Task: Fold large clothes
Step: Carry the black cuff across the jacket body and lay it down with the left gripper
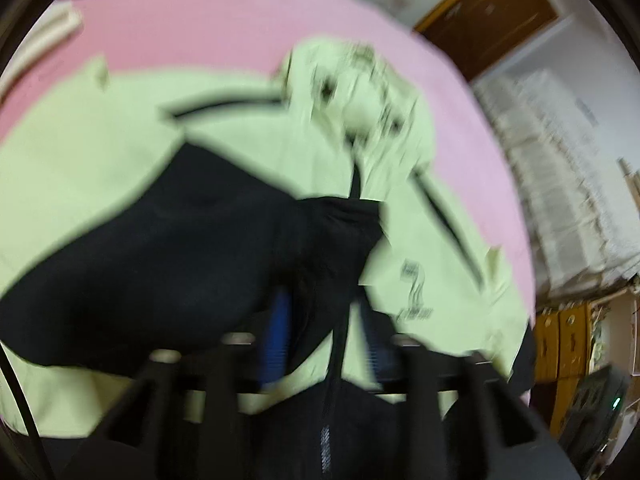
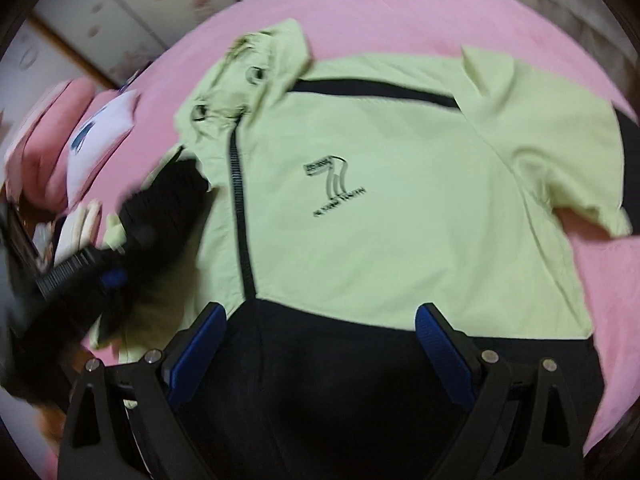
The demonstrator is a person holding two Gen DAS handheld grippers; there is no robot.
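The green-and-black jacket (image 2: 380,200) is lying flat on the pink bed (image 2: 400,4), below both grippers. The right gripper (image 2: 316,344) is hovering released above its black hem; the left gripper (image 1: 324,344) is straddling dark fabric, jaws parted.

Matt cloth on matt cloth

A thin, matt jacket (image 2: 400,200) is lying on the smooth pink sheet (image 2: 400,12); gripper pads (image 2: 434,338) are showing ribbed blue rubber.

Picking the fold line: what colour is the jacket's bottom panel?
Black, below the light green body of the jacket; bottom panel shows best in the right wrist view.
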